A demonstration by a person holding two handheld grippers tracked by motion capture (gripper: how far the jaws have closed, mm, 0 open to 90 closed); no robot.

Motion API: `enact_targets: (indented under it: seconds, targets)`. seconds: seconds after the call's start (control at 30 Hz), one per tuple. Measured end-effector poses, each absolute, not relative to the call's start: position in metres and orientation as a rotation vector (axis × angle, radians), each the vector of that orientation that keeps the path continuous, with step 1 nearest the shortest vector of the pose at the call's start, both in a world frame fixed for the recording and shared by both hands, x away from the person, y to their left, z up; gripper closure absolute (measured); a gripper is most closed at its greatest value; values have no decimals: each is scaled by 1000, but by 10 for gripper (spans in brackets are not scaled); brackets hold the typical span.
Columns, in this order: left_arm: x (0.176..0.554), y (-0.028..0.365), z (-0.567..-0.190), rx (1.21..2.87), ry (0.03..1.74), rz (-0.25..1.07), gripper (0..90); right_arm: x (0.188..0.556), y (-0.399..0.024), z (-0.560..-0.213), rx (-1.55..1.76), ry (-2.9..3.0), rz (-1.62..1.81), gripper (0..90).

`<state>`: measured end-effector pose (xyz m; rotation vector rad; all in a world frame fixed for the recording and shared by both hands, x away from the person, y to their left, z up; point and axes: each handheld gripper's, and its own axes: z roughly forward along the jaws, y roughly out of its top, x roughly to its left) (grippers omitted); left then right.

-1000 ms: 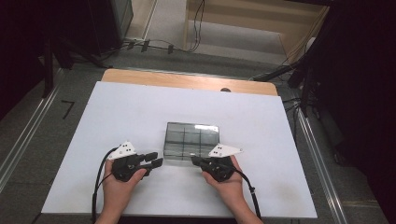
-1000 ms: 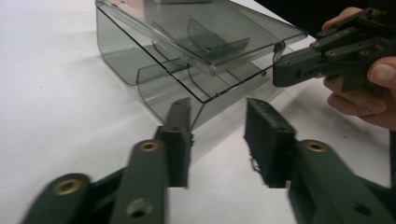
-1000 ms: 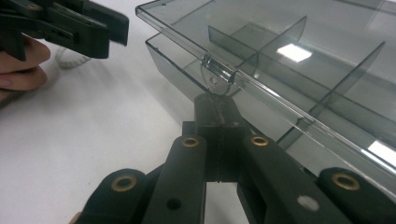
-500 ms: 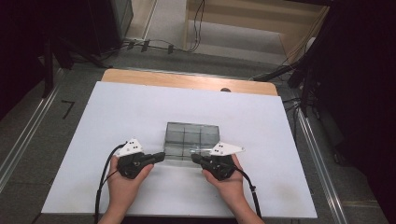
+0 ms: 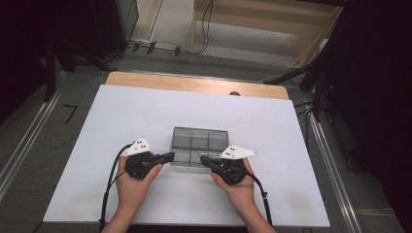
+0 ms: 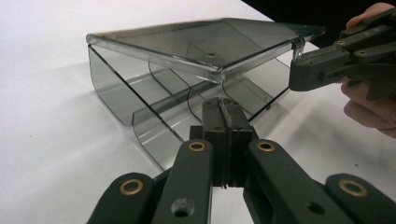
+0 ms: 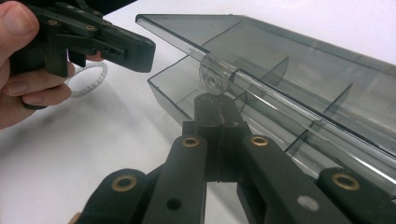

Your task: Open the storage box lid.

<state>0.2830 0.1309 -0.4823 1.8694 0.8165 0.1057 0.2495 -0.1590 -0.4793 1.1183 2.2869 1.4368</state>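
In the high view, the smoky clear box (image 5: 199, 145) is sitting mid-worktop (image 5: 121, 116), left tongs (image 5: 167, 156) at its 8 o'clock, right tongs (image 5: 204, 158) at 6.

In the left gripper view, the left tongs (image 6: 226, 109) are pinched shut, empty, under the half-raised lid (image 6: 205, 39).

In the right gripper view, the right tongs (image 7: 215, 106) are likewise shut below the lid's round tab (image 7: 212, 74); smooth plastic may be slipping off, dropping the lid.

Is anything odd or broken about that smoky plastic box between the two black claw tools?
Nothing looks broken or spilled. The box has its lid raised slightly ajar rather than shut, and its compartments look empty. The left gripper and right gripper are both shut beside it.
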Motion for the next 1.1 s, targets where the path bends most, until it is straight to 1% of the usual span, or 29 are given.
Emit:
enact_targets:
  seconds: [0.53, 0.67, 0.73, 0.77, 0.8, 0.83, 0.87, 1.0, 1.03, 1.07, 1.1]
  targets:
    - [291, 129, -472, 1829, 800, 120, 900, 245, -167, -477, 1112, 2278, 1459, 874]
    - [296, 128, -468, 1811, 798, 116, 900, 244, -173, -476, 1121, 2272, 1488, 756]
    - [299, 128, -466, 1798, 801, 114, 900, 243, -178, -475, 1122, 2267, 1517, 681]
    - [301, 127, -465, 1792, 801, 115, 900, 243, -183, -474, 1134, 2261, 1540, 593]
    - [301, 127, -465, 1792, 801, 115, 900, 243, -183, -474, 1134, 2261, 1540, 593]
    - [302, 127, -464, 1787, 801, 116, 900, 243, -186, -474, 1134, 2261, 1551, 565]
    - [303, 127, -463, 1782, 801, 116, 900, 243, -189, -473, 1141, 2253, 1555, 512]
    - [307, 127, -460, 1766, 800, 115, 900, 243, -200, -471, 1161, 2233, 1559, 374]
    - [309, 126, -459, 1761, 799, 118, 900, 243, -206, -470, 1172, 2216, 1556, 307]
    - [309, 126, -459, 1761, 799, 118, 900, 243, -206, -470, 1172, 2216, 1556, 307]
    - [310, 126, -458, 1758, 799, 116, 900, 243, -208, -470, 1177, 2211, 1554, 280]
